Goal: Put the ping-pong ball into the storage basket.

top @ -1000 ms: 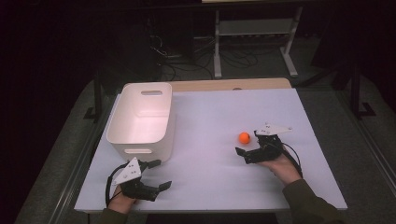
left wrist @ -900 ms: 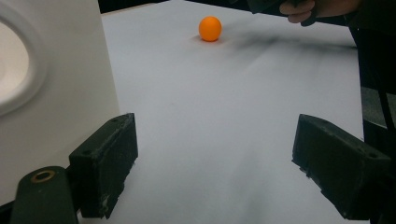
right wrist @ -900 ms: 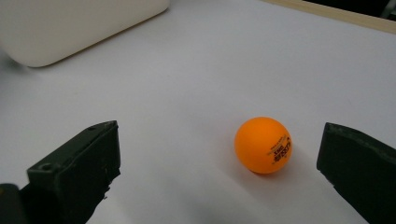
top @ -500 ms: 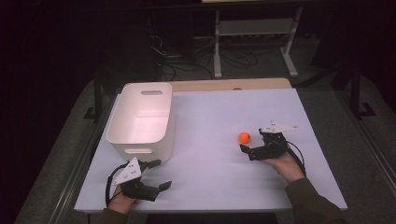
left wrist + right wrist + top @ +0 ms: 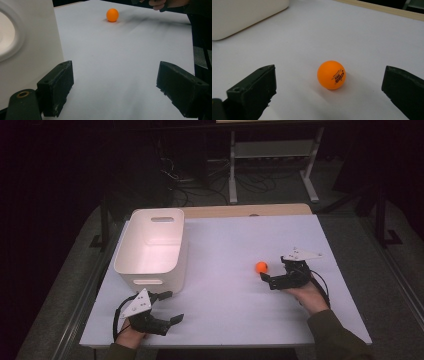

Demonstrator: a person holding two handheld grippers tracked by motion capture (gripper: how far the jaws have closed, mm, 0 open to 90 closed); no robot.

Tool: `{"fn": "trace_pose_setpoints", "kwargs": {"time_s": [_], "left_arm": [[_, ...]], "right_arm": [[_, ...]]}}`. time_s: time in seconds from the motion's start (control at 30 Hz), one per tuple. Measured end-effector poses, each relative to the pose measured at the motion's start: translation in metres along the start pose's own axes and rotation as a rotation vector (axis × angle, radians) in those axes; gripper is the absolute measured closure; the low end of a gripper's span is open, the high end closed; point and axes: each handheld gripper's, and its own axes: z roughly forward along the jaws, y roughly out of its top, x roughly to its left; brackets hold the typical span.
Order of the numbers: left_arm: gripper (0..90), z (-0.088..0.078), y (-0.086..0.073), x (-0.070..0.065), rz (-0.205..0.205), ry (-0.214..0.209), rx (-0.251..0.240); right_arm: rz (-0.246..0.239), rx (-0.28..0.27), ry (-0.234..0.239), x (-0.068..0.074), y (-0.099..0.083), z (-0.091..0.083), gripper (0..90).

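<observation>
White worktop (image 5: 225, 250), dark room behind. Right tool (image 5: 272, 276) jaws spread wide, empty, resting low; orange ball (image 5: 261, 267) just ahead of it, between the jaw lines, not touched. Left tool (image 5: 167, 307) also wide open, empty, white bin (image 5: 152, 247) just beside its left jaw, ball well ahead.

smooth matt orange plastic ball (image 5: 331, 74)

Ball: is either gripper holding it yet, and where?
No. The ball lies free between the open right gripper; the left gripper is open too.
</observation>
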Motion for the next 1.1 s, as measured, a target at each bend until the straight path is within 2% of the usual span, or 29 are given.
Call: {"fn": "trace_pose_setpoints", "kwargs": {"time_s": [1.1], "left_arm": [[14.0,0.0,0.0,0.0,-0.004,-0.001,-0.001]], "right_arm": [[0.0,0.005,-0.005,-0.002,0.013,0.017,0.0]]}}
